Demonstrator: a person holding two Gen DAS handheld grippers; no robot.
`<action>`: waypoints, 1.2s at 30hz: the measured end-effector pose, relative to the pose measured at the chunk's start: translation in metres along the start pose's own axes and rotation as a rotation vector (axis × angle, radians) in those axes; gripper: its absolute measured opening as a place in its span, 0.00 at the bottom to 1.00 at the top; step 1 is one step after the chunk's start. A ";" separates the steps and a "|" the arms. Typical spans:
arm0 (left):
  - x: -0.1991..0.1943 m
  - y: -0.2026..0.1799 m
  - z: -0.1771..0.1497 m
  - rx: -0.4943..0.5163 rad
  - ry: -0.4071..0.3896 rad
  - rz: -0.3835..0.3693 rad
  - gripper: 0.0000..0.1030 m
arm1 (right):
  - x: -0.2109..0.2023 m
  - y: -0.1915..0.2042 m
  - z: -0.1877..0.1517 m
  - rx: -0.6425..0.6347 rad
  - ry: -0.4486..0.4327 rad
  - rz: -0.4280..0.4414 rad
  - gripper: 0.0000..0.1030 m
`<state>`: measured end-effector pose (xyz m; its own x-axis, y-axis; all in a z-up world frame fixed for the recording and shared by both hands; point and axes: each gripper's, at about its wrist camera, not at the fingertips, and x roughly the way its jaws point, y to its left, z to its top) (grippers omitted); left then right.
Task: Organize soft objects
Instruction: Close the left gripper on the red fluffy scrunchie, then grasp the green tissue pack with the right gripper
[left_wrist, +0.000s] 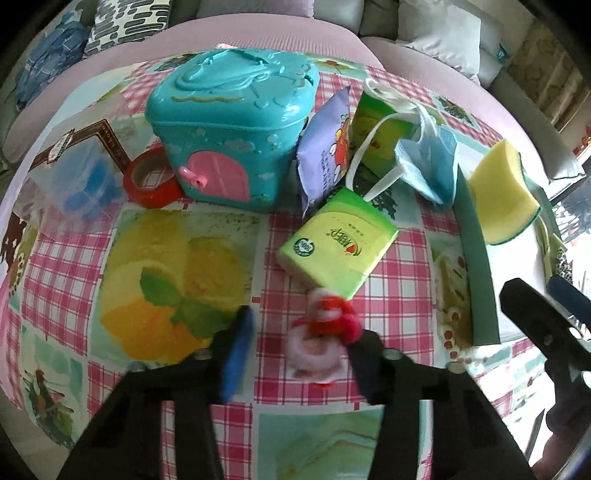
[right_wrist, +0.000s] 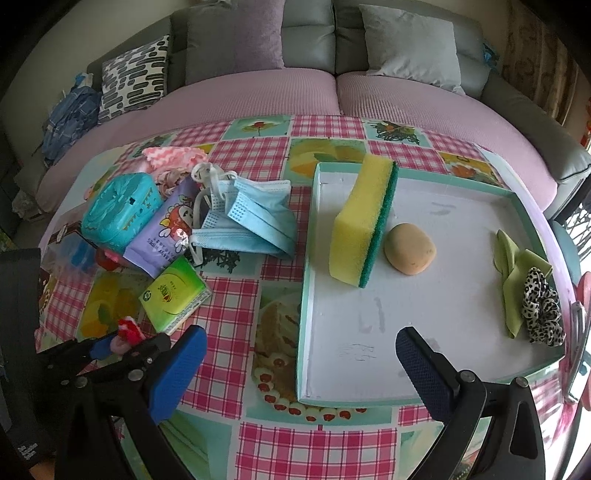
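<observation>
**Left claw stands around a fluffy hair tie; tray already holds 4 soft things**

The left gripper (left_wrist: 299, 354) is low over the checked tablecloth (left_wrist: 399, 258). Its 2 fingers are apart, and between them lies a pink and red fluffy hair tie (left_wrist: 321, 339). The fingers are near the hair tie on both sides, but I cannot tell if they touch it; it seems to rest on the cloth, not lifted.

The right gripper (right_wrist: 299, 365) is wide open and holds nothing. It hangs over the near left corner of the white tray (right_wrist: 424, 350).

Writing that can be read: the green tissue pack (left_wrist: 338, 242) just beyond the hair tie carries "100%" in a round mark and a red logo with small letters that I cannot read surely. The purple wipes pouch (right_wrist: 164, 230) says "BABY WIPES" under a cartoon figure.

Counts: 2 green tissue packs, the second one (left_wrist: 380, 125) standing behind the face masks (left_wrist: 424, 162). The masks are a bundle of blue ones, more than 1, exact number not clear. There is 1 teal lidded box (left_wrist: 232, 125) with a pink door, and 1 red tape roll (left_wrist: 149, 181) beside it.

In the tray there are 4 things: 1 yellow-green sponge (right_wrist: 364, 221) standing on its edge, 1 tan round puff (right_wrist: 410, 249) just beside it, 1 green cloth (right_wrist: 513, 273) and 1 leopard scrunchie (right_wrist: 543, 310) touching the cloth.
</observation>
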<state>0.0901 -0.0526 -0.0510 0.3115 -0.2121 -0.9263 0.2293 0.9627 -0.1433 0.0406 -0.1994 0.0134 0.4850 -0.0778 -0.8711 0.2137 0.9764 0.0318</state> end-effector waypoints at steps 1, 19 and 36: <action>0.002 -0.001 0.001 -0.001 0.000 -0.005 0.37 | 0.000 0.000 0.000 -0.002 0.001 0.001 1.00; -0.015 0.023 0.005 -0.063 -0.041 -0.086 0.23 | 0.010 0.023 0.000 -0.078 0.018 0.021 1.00; -0.043 0.095 0.009 -0.241 -0.137 -0.017 0.23 | 0.038 0.086 -0.004 -0.226 0.035 0.095 1.00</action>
<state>0.1066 0.0467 -0.0220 0.4347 -0.2337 -0.8697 0.0150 0.9675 -0.2525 0.0743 -0.1172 -0.0188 0.4631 0.0201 -0.8861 -0.0287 0.9996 0.0077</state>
